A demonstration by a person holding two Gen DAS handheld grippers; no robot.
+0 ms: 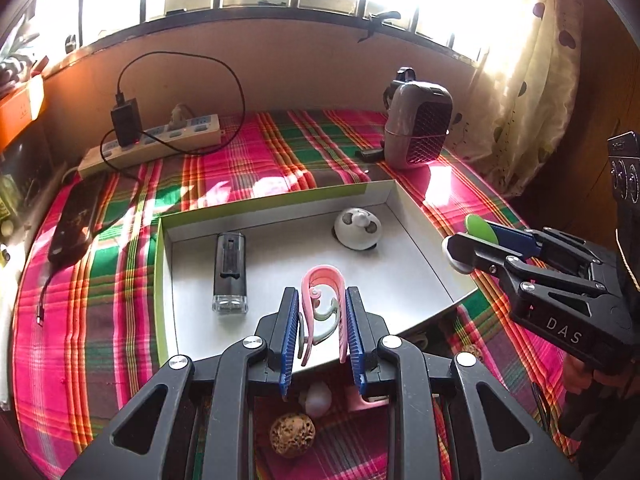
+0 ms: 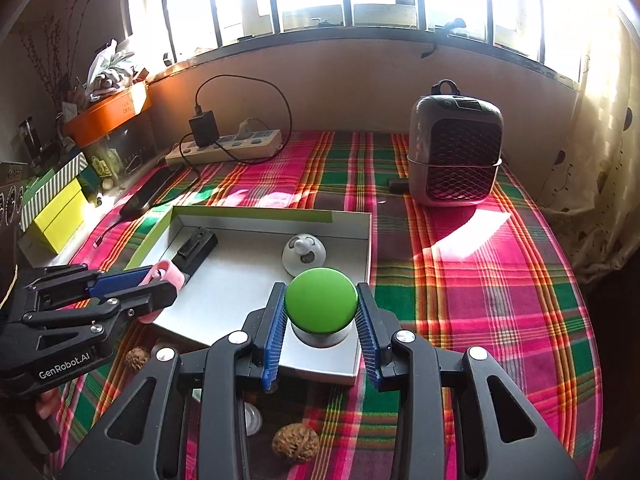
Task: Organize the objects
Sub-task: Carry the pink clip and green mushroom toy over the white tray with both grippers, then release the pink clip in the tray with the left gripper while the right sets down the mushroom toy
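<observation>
A shallow white box [image 1: 420,248] with a green rim lies on the plaid cloth; it also shows in the right wrist view [image 2: 240,292]. In it lie a black lighter-like device [image 1: 229,272] and a white round fan toy [image 1: 357,228]. My left gripper [image 1: 322,332] is shut on a pink hair claw clip [image 1: 322,300] over the box's near part. My right gripper [image 2: 322,332] is shut on a green-topped white knob object [image 2: 322,308], held over the box's near right corner.
A grey desktop heater [image 2: 456,152] stands at the back right. A power strip with a black charger [image 2: 224,144] and a dark phone [image 1: 74,220] lie at the back left. Walnuts [image 2: 295,442] and small items lie near the front edge. Yellow boxes [image 2: 56,216] sit far left.
</observation>
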